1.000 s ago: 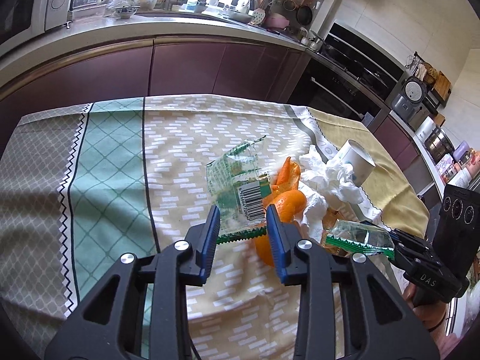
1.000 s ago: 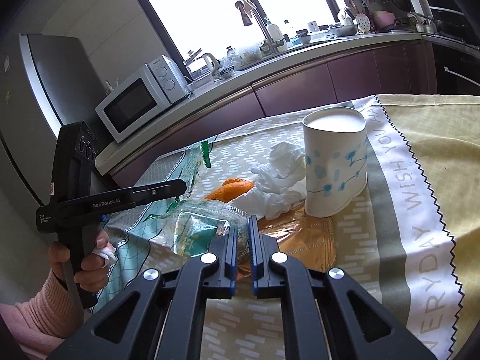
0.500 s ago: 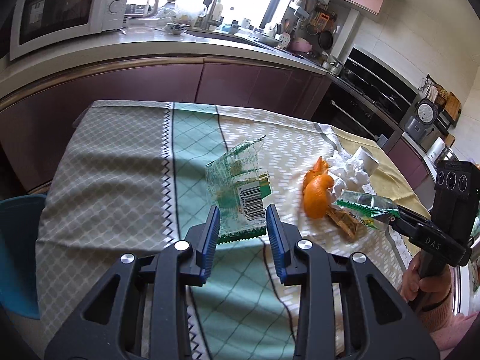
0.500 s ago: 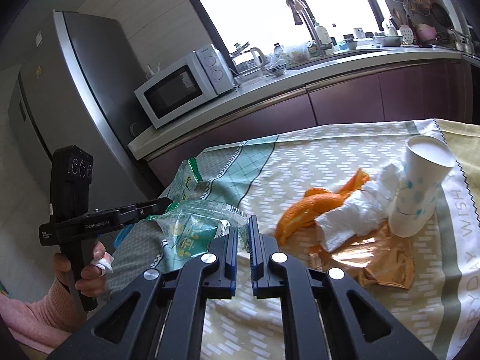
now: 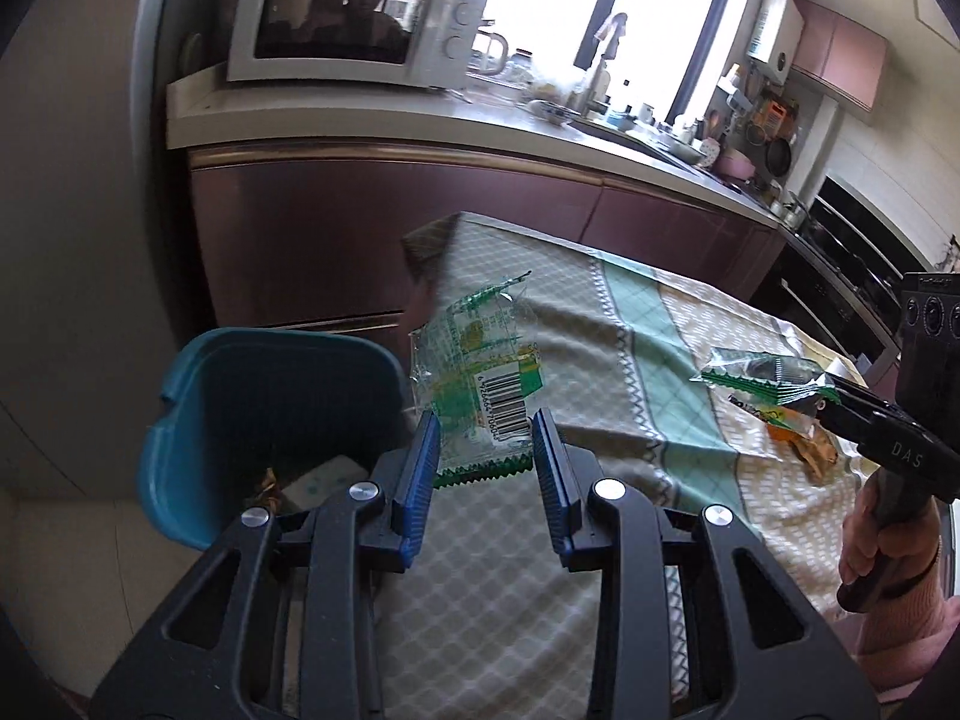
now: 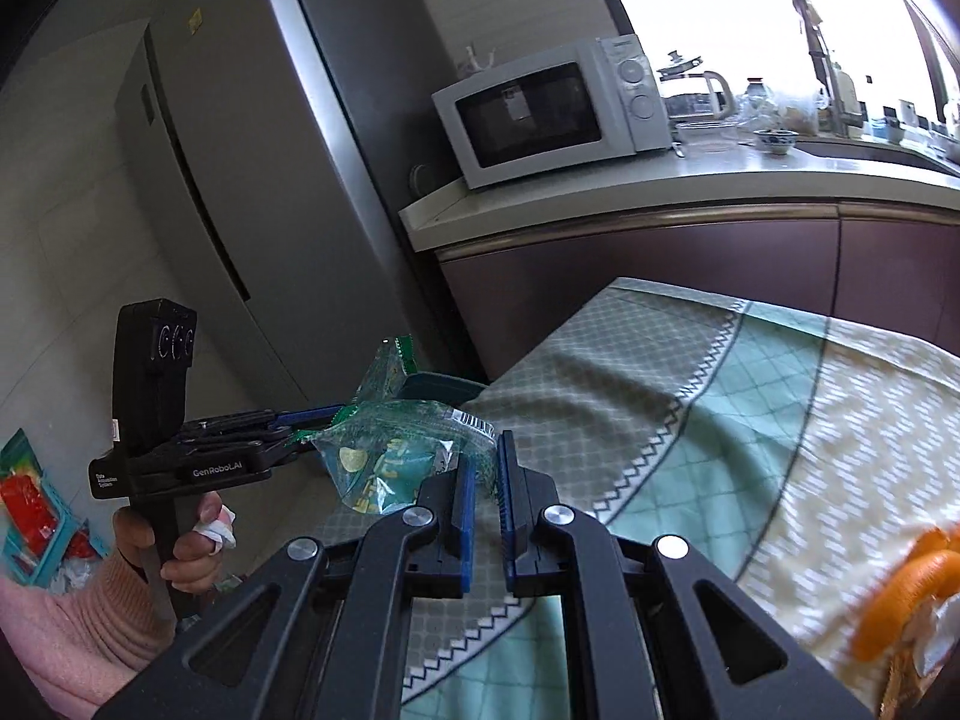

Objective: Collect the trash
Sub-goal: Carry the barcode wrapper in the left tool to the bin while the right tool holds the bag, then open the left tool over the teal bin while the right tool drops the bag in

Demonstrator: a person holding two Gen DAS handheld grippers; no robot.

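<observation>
Trash in the form of a clear green-printed plastic wrapper with a barcode (image 5: 480, 384) was pinched between the blue pads of the left gripper (image 5: 487, 438) beside the open blue plastic bin (image 5: 264, 408), while the right gripper (image 6: 485, 468), pressed together, clamped a second crumpled green wrapper (image 6: 396, 456) above the patterned tablecloth (image 6: 690, 396).
</observation>
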